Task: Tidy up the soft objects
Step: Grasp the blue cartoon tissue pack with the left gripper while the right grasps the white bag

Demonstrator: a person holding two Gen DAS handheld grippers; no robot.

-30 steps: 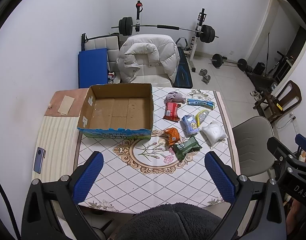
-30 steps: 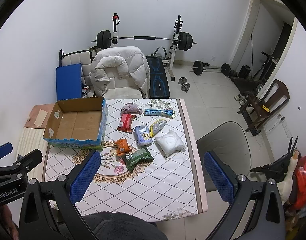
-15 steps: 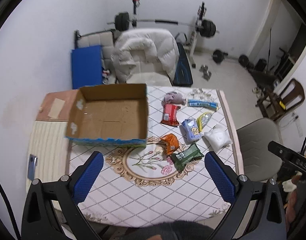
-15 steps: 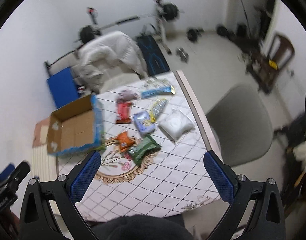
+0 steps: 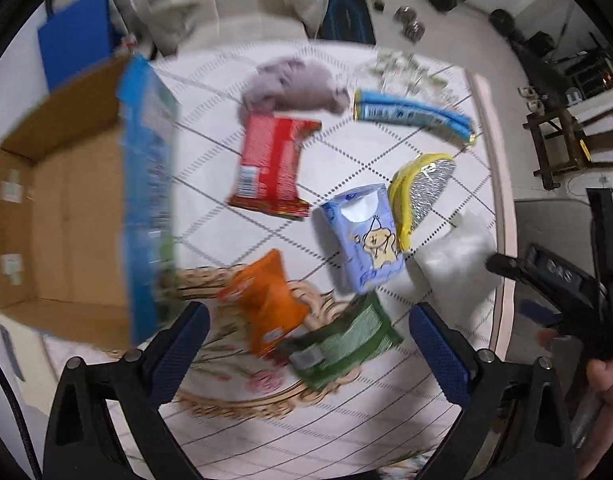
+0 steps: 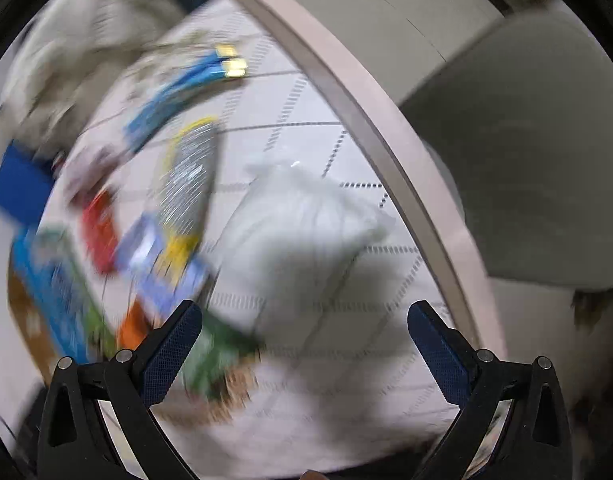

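Note:
Several soft packs lie on the table: a grey cloth (image 5: 290, 84), a red pack (image 5: 270, 168), a blue tube pack (image 5: 414, 114), a yellow-silver pack (image 5: 424, 188), a blue tissue pack (image 5: 364, 236), an orange pack (image 5: 266, 300), a green pack (image 5: 342, 340) and a white bag (image 5: 454, 256). An open cardboard box (image 5: 78, 208) stands at the left. My left gripper (image 5: 306, 344) is open above the orange and green packs. My right gripper (image 6: 304, 348) is open just above the white bag (image 6: 302, 236). The right wrist view is blurred.
The table's right edge (image 6: 370, 128) runs beside a grey chair (image 6: 526, 152). The other gripper and a hand (image 5: 578, 292) show at the right of the left wrist view. Gym weights and a dark wooden chair (image 5: 566, 136) stand on the floor beyond.
Both grippers have dropped fast toward the table. The left now hovers over the orange and green packs, the right over the white bag. Both stay open.

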